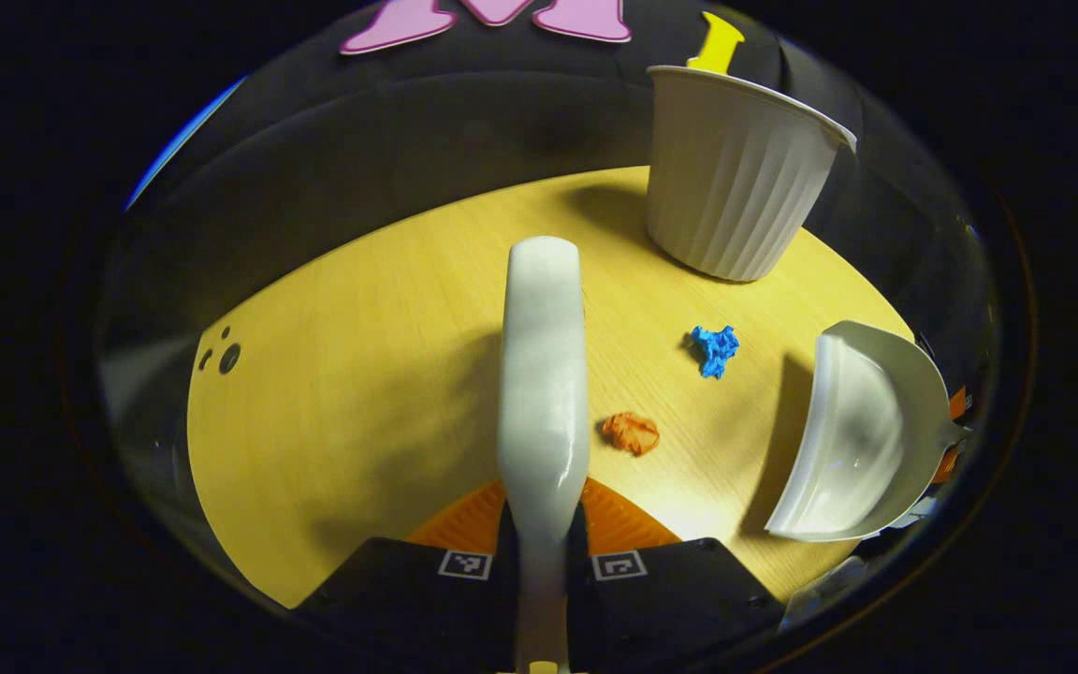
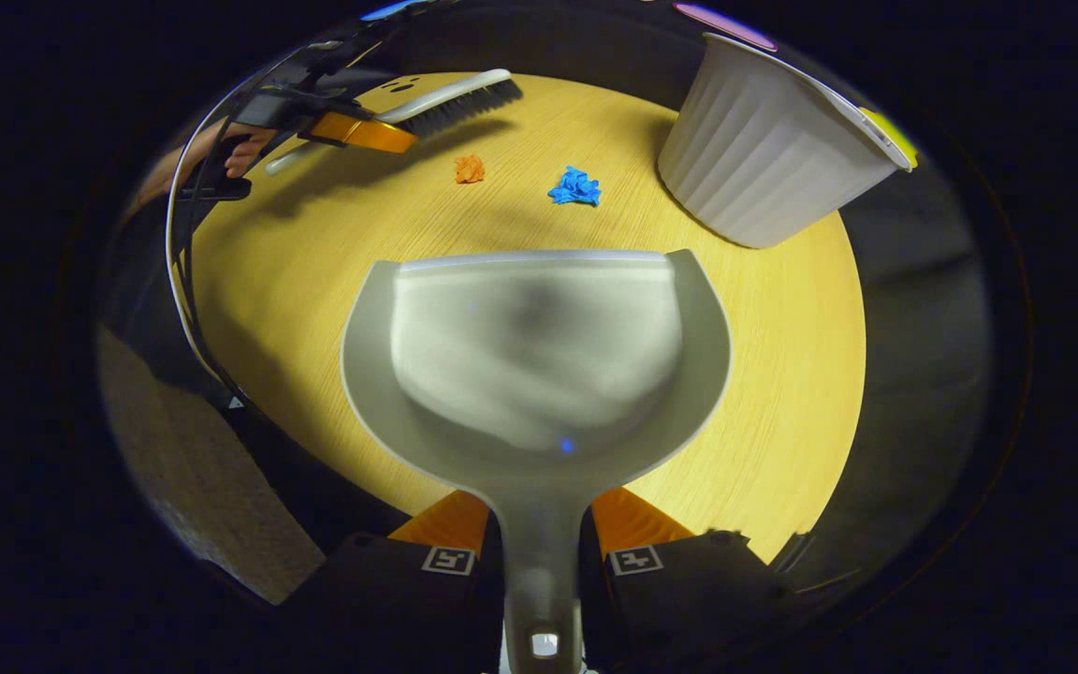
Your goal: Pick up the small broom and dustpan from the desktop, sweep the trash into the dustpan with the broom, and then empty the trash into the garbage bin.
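Left gripper view, bottom centre: left gripper (image 1: pixel 544 529), fingers clamped on the handle of the broom (image 1: pixel 544 374), which runs straight up the middle of the frame above the table (image 1: pixel 333 393). Just right of the broom, lower centre: orange scrap (image 1: pixel 632 432) lying on the table. Farther up and right: blue scrap (image 1: pixel 715 349), apart from the orange one. Right edge: dustpan (image 1: pixel 862 440), tilted, its open mouth turned toward the scraps. Upper right, farthest: white ribbed bin (image 1: pixel 735 173), upright on the table's far edge. Right gripper view, bottom centre: right gripper (image 2: pixel 542 552), fingers closed on the dustpan's handle; the dustpan (image 2: pixel 539 346) spreads across the middle of the frame, open edge pointing away, held over the table (image 2: pixel 782 374). Beyond its front edge, upper centre: blue scrap (image 2: pixel 575 186); left of it, orange scrap (image 2: pixel 469 168). Upper left: broom (image 2: pixel 450 98), bristles down near the table, held by the left gripper (image 2: pixel 356 131), with a hand (image 2: pixel 240 150) behind it. Upper right: bin (image 2: pixel 764 150).
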Action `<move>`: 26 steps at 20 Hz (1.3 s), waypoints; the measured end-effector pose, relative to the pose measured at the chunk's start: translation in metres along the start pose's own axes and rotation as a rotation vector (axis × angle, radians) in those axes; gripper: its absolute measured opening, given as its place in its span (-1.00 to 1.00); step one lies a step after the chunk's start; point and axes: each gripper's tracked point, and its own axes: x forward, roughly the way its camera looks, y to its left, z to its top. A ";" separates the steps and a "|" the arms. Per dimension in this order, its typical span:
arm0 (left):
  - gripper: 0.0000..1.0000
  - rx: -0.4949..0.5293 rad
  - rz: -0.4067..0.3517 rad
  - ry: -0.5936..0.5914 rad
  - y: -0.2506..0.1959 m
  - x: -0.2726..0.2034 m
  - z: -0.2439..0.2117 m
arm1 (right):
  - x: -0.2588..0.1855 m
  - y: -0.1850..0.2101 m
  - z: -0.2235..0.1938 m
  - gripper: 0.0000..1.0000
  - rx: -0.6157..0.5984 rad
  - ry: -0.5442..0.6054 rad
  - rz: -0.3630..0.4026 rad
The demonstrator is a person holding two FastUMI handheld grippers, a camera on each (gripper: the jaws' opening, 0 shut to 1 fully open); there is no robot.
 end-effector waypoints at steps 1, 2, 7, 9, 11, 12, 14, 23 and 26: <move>-0.51 0.024 -0.011 0.018 -0.005 0.008 0.003 | 0.004 -0.001 0.004 -0.26 -0.001 0.005 0.012; -0.51 0.046 -0.026 0.037 -0.010 0.016 0.002 | 0.008 -0.002 0.008 -0.22 -0.002 0.010 0.024; -0.51 0.112 -0.086 0.101 -0.033 0.038 0.001 | 0.023 -0.012 0.012 -0.25 -0.029 0.036 0.042; -0.51 0.143 -0.145 0.100 -0.053 0.038 0.005 | 0.026 -0.015 0.015 -0.27 -0.031 0.027 0.058; -0.55 0.180 -0.231 0.110 -0.079 0.033 0.006 | 0.031 -0.018 0.018 -0.26 -0.034 0.020 0.071; -0.51 0.193 -0.271 0.121 -0.092 0.028 0.005 | 0.033 -0.020 0.019 -0.26 -0.038 0.015 0.075; -0.51 0.209 -0.341 0.148 -0.112 0.021 0.001 | 0.031 -0.021 0.019 -0.26 -0.055 0.003 0.082; -0.51 0.122 -0.482 0.197 -0.171 -0.028 -0.003 | 0.045 -0.017 0.014 -0.26 -0.030 -0.094 0.089; -0.51 0.082 -0.420 0.123 -0.160 -0.042 0.008 | 0.051 -0.020 0.015 -0.26 0.011 -0.147 0.077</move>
